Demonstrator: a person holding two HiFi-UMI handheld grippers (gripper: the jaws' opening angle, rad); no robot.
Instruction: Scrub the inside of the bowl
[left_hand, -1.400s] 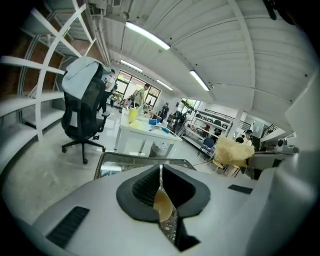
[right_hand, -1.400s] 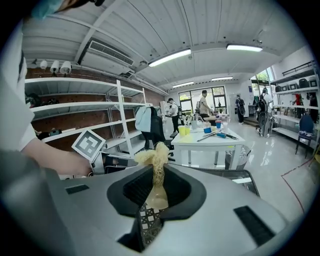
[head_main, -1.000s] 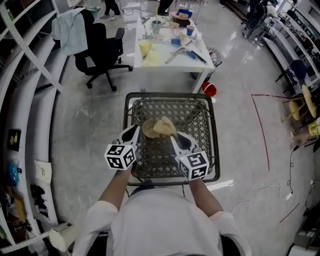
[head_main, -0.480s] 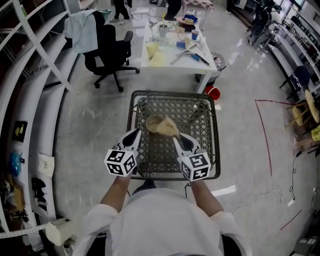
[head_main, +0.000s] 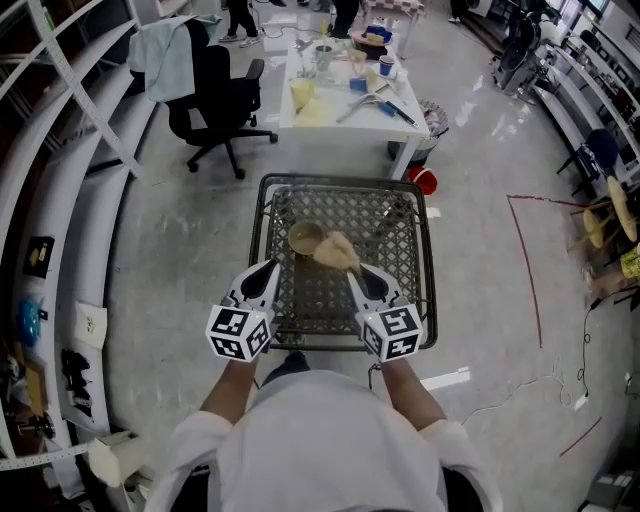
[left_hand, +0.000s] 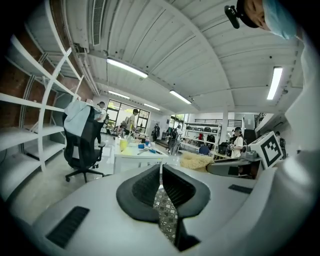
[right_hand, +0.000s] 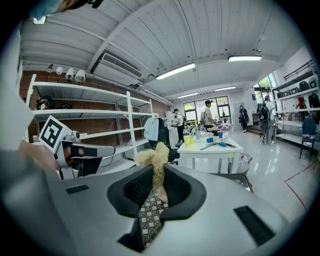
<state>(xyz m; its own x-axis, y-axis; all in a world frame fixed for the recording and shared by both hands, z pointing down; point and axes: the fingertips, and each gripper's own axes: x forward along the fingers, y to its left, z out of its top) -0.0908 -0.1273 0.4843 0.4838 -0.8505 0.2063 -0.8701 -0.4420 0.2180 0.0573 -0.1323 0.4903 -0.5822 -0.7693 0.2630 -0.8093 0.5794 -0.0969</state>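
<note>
A tan bowl (head_main: 304, 239) stands on the black wire-mesh table (head_main: 400, 240), toward its far left. My right gripper (head_main: 351, 273) is shut on a straw-coloured fibrous scrubber (head_main: 338, 252), which hangs just right of the bowl and over its rim. In the right gripper view the scrubber (right_hand: 155, 156) sticks up from between the closed jaws of the gripper (right_hand: 157, 175). My left gripper (head_main: 269, 268) hovers near the table's left edge, a little short of the bowl, shut with nothing in it (left_hand: 161, 169). The scrubber (left_hand: 197, 161) also shows in the left gripper view.
A white table (head_main: 340, 105) cluttered with cups and tools stands beyond the mesh table. A black office chair (head_main: 215, 95) with a cloth over it is at the far left, and white shelving (head_main: 70, 150) runs along the left wall. A red object (head_main: 422, 180) lies on the floor.
The scrubber has come off the middle of the bowl and now sits at its right rim. Both grippers have drawn back slightly toward me.
</note>
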